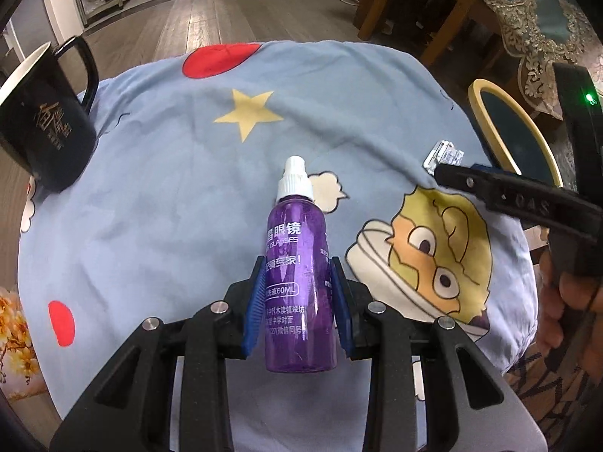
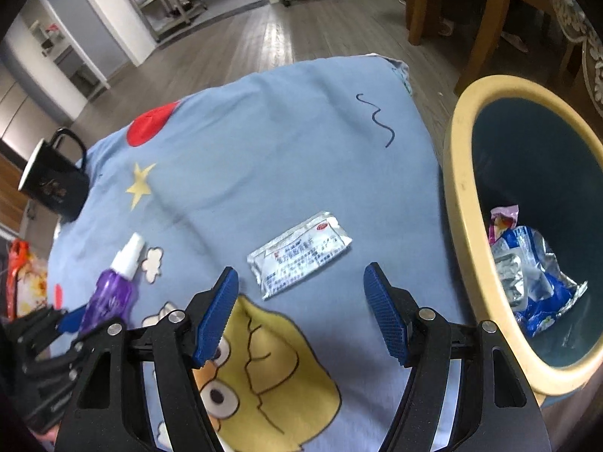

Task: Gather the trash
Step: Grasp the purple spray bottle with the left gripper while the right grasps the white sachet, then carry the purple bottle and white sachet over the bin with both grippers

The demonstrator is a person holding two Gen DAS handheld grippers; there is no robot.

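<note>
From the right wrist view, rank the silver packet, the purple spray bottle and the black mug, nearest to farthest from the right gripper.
From the right gripper, whose jaws stand open and empty:
1. Silver packet: flat on the blue cloth, just ahead of the fingertips.
2. Purple spray bottle: off to the left, held in the left gripper.
3. Black mug: far left, at the cloth's edge.

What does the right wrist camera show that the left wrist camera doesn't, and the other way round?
Only the right wrist view: the inside of the yellow-rimmed bin with crumpled wrappers in it, the whole silver sachet lying flat on the cloth, and the right gripper open just short of it.

Only the left wrist view: the left gripper shut on the purple spray bottle, and the label's print.

Both: the blue cartoon cloth, the black mug, the bottle, the bin's rim, and part of the sachet.
</note>
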